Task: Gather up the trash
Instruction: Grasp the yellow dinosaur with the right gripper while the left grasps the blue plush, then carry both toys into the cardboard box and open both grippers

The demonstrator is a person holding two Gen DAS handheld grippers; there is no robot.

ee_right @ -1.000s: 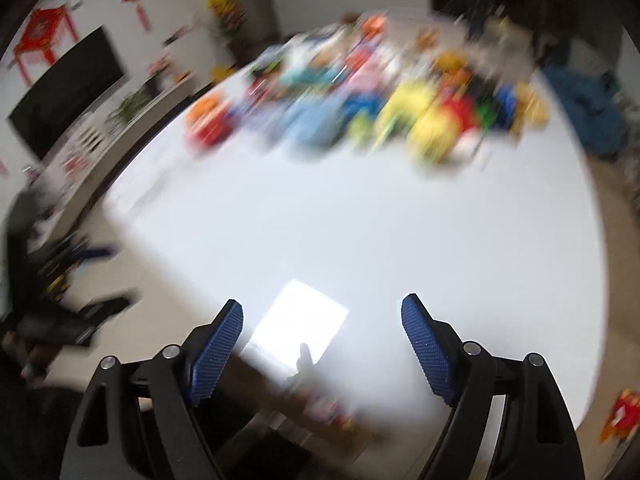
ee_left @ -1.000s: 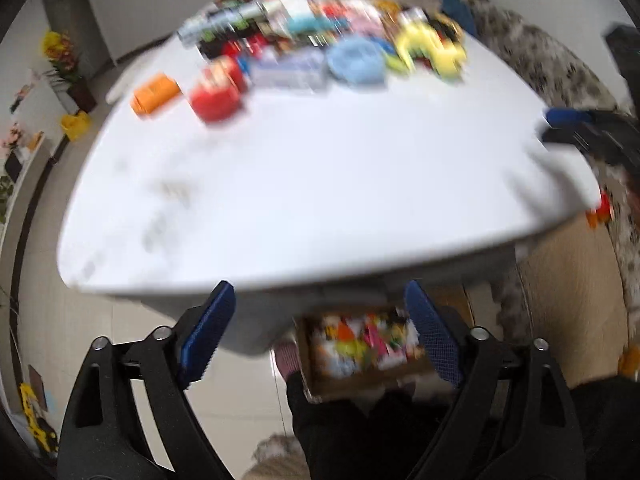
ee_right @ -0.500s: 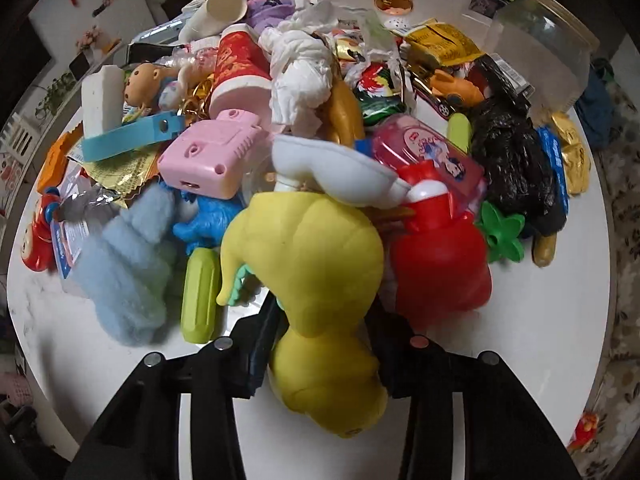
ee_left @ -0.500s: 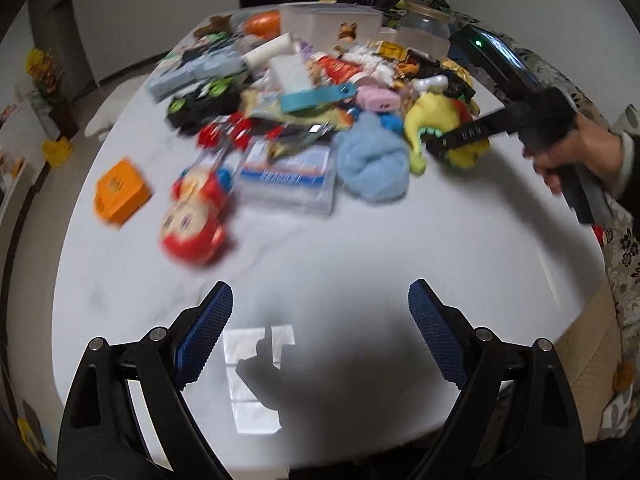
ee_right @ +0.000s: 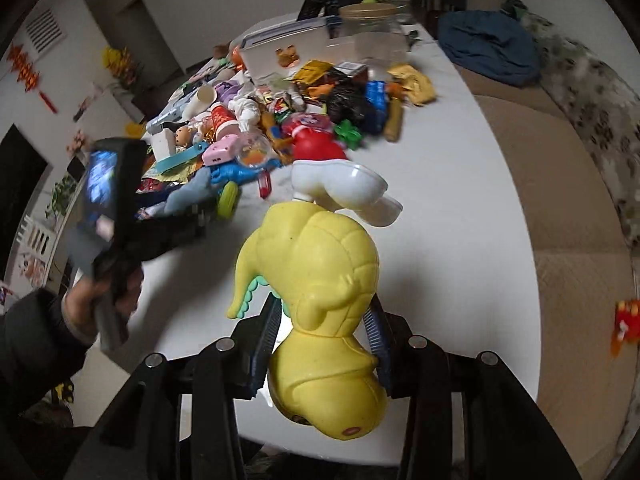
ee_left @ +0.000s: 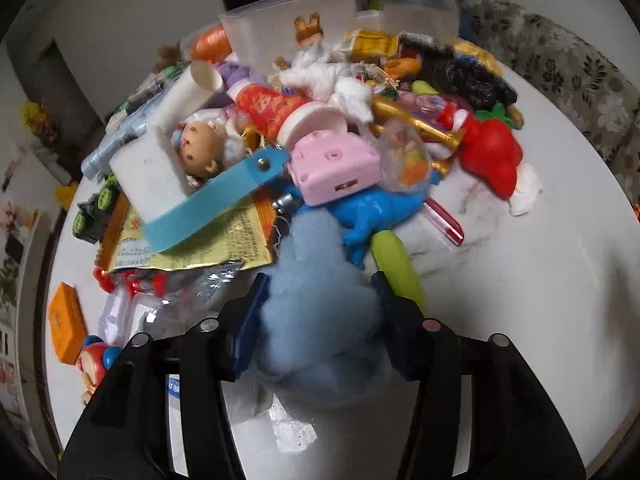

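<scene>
On the white table (ee_left: 520, 280) lies a heap of toys, wrappers and crumpled tissue (ee_left: 332, 80). At the heap's near edge, a pale blue fluffy wad (ee_left: 320, 280) fills the gap of my left gripper (ee_left: 322, 304); its jaws are closing, and both pads touch the fluff. My right gripper (ee_right: 324, 328) is shut on a yellow toy dinosaur (ee_right: 320, 256), which it holds above the table (ee_right: 460, 200), back from the heap. A white plastic piece (ee_right: 340, 184) sticks out beyond the toy. In the right wrist view a hand (ee_right: 100, 304) holds the left gripper by the heap.
Around the blue wad lie a blue dinosaur (ee_left: 376, 212), a green tube (ee_left: 400, 264), a pink toy camera (ee_left: 332, 164), a gold wrapper (ee_left: 192, 240) and a red toy (ee_left: 488, 156). A clear jar (ee_left: 420, 4) and a box (ee_left: 280, 28) stand behind. A sofa (ee_right: 560, 160) flanks the table.
My left gripper has moved forward to the heap and closed around the blue wad. My right gripper has pulled back from the heap with the yellow dinosaur in it.
</scene>
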